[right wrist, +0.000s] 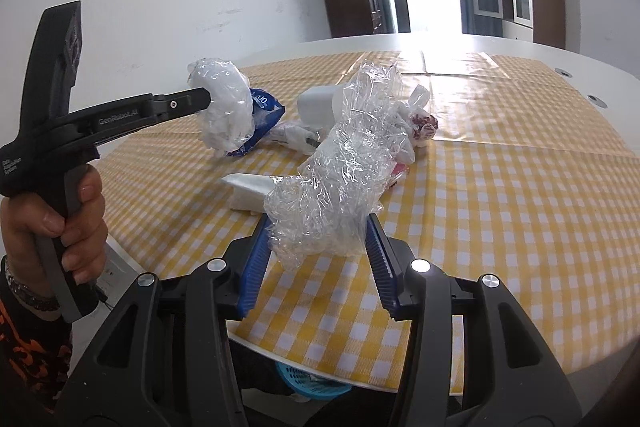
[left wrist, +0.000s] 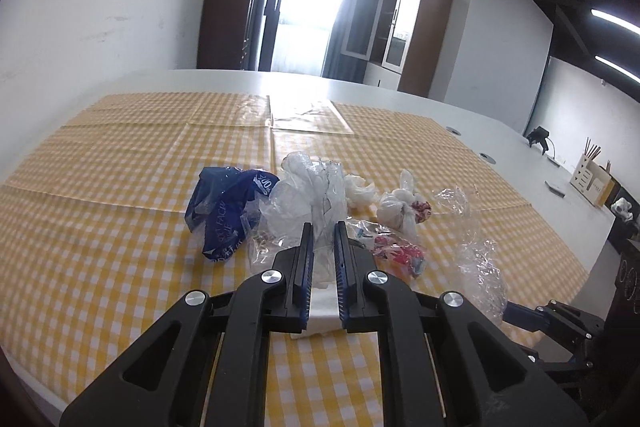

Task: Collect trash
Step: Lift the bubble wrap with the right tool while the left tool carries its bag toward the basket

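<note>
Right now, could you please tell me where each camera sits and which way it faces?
Left wrist: on the left gripper, looking down its jaws across the checked table toward the window; its jaws pinch clear plastic.
Right wrist: on the right gripper, facing the same way; its jaws hold crumpled film; a hand shows left.
Shared: the blue wrapper, table, window.

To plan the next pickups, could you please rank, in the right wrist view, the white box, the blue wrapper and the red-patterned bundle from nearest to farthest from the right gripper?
From the right gripper:
1. White box, just ahead, left.
2. Red-patterned bundle, farther, right.
3. Blue wrapper, far left; nearly level with the bundle, hard to call.
</note>
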Action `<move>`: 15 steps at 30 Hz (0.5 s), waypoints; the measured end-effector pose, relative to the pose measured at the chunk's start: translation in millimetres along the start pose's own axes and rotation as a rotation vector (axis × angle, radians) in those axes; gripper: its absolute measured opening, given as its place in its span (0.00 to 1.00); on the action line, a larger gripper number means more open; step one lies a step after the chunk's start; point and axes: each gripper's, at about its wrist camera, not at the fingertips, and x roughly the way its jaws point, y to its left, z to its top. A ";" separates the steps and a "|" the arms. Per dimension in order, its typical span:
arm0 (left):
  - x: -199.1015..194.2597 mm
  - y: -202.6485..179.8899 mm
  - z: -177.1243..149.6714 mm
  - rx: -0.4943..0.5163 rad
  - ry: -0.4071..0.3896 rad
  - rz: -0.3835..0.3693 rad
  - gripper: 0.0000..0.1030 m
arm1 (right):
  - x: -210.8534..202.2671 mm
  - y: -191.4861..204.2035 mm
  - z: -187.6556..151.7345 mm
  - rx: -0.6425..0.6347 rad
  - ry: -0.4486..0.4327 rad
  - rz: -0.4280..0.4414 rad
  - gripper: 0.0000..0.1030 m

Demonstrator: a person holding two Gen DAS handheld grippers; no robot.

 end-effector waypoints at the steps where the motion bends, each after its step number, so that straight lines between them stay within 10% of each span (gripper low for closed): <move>1: -7.1 -2.0 -2.3 0.001 -0.006 -0.006 0.09 | -3.8 2.0 -1.5 -0.002 -0.005 -0.002 0.43; 15: -104.9 -21.4 -38.7 0.026 -0.093 -0.072 0.09 | -63.4 38.6 -18.9 -0.041 -0.091 0.000 0.43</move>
